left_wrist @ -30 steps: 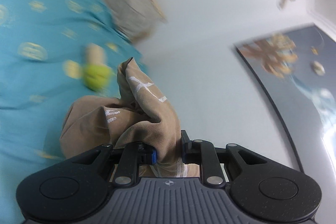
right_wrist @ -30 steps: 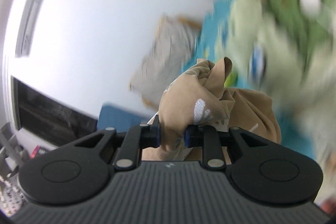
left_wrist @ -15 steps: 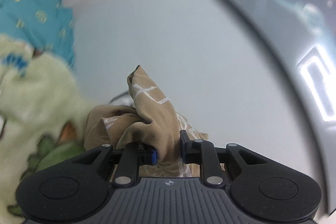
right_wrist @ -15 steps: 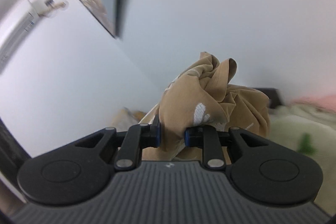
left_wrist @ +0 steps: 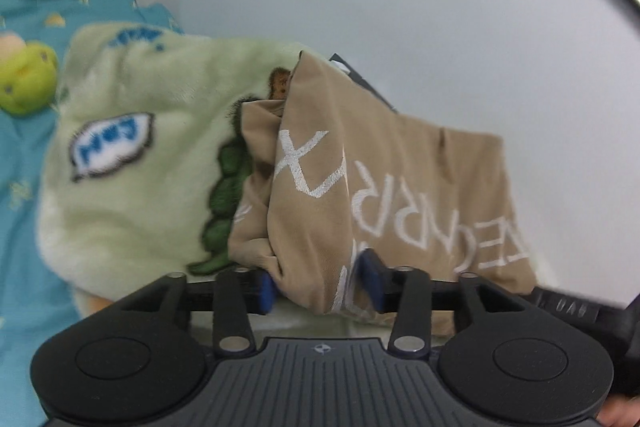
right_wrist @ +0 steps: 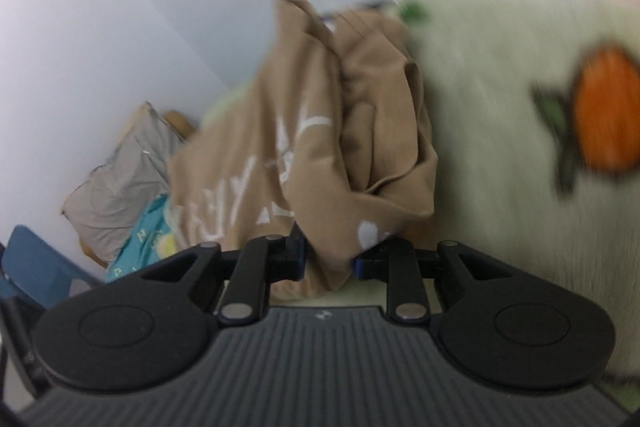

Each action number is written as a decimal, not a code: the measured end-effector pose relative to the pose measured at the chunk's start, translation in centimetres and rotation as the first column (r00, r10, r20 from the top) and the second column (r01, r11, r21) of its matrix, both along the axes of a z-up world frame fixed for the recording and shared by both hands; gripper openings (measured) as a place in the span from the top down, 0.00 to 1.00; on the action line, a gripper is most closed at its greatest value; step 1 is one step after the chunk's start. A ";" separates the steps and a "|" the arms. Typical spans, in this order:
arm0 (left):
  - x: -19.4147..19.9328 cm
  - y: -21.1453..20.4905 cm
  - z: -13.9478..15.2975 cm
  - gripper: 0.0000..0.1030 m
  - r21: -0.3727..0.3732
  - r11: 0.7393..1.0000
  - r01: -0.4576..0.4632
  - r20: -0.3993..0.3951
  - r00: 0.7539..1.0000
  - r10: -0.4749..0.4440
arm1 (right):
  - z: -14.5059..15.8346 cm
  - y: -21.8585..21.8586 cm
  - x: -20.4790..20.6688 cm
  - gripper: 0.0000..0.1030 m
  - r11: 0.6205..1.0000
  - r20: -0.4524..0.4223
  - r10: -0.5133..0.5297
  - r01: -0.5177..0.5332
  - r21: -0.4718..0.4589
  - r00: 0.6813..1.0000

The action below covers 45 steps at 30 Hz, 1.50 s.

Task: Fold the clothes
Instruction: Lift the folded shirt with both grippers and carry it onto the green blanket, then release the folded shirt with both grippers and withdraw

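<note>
A tan garment (left_wrist: 360,187) with white embroidered letters lies bunched on a pale green plush blanket (left_wrist: 140,167). My left gripper (left_wrist: 318,287) has its jaws opening; a fold of the garment still sits between the blue pads, which stand well apart and no longer pinch it. In the right wrist view the same tan garment (right_wrist: 280,155) rises in a crumpled heap on the green blanket (right_wrist: 500,127). The jaws of my right gripper (right_wrist: 329,263) are starting to open, but its pads still press on a narrow fold of the cloth.
A teal patterned sheet (left_wrist: 20,227) with a small green toy (left_wrist: 26,83) lies to the left. A grey pillow (right_wrist: 116,187) leans on the white wall, with a blue chair (right_wrist: 36,267) below it. A dark flat object (left_wrist: 360,79) pokes out behind the garment.
Both grippers swung down from mid-air and brought the garment onto the green blanket. The left pads have spread clearly wider around the fold. The right pads have barely parted.
</note>
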<state>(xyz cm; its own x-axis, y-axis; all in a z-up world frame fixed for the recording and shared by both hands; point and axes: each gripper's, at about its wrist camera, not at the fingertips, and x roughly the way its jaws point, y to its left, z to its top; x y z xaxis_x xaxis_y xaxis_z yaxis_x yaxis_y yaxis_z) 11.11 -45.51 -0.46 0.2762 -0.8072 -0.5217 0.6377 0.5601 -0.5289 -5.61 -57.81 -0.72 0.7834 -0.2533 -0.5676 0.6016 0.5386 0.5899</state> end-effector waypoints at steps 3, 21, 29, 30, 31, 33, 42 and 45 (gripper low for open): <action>-0.9 0.9 2.3 0.32 0.061 0.998 -0.013 0.087 0.996 0.008 | 1.3 0.0 -0.7 0.72 0.998 -0.032 -0.023 0.025 0.064 0.999; -19.2 14.6 19.8 0.00 -0.018 0.992 -0.122 0.490 0.864 0.115 | 16.3 11.9 -12.6 0.13 0.904 0.077 0.114 -0.072 -0.421 0.990; -25.7 19.6 21.0 0.00 -0.034 0.988 -0.152 0.595 0.791 0.142 | 16.5 17.2 -15.9 0.14 0.822 0.096 0.174 -0.091 -0.563 0.980; -26.2 20.1 20.9 0.00 -0.040 0.988 -0.152 0.601 0.786 0.145 | 16.2 17.6 -16.1 0.14 0.818 0.099 0.173 -0.087 -0.568 0.980; -26.6 20.4 20.8 0.00 -0.045 0.987 -0.156 0.605 0.782 0.151 | 16.0 18.0 -16.3 0.14 0.816 0.103 0.173 -0.084 -0.572 0.980; -27.3 21.1 20.4 0.00 -0.054 0.985 -0.163 0.614 0.773 0.162 | 15.4 18.6 -16.7 0.14 0.811 0.110 0.171 -0.076 -0.581 0.979; -28.8 22.5 18.4 0.00 -0.079 0.975 -0.206 0.656 0.726 0.207 | 13.8 22.1 -17.4 0.14 0.742 0.117 0.141 -0.027 -0.670 0.983; -28.8 23.1 17.8 0.00 -0.098 0.967 -0.236 0.666 0.706 0.240 | 13.1 23.3 -17.3 0.14 0.710 0.099 0.127 -0.020 -0.704 0.987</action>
<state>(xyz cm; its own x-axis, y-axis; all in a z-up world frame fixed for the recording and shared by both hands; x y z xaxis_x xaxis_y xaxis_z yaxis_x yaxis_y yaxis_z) -17.72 -22.36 17.34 0.7338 -0.6682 -0.1224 0.6712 0.7410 -0.0212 -22.90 -34.52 12.41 0.8689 -0.4739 -0.1431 0.4886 0.8673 0.0949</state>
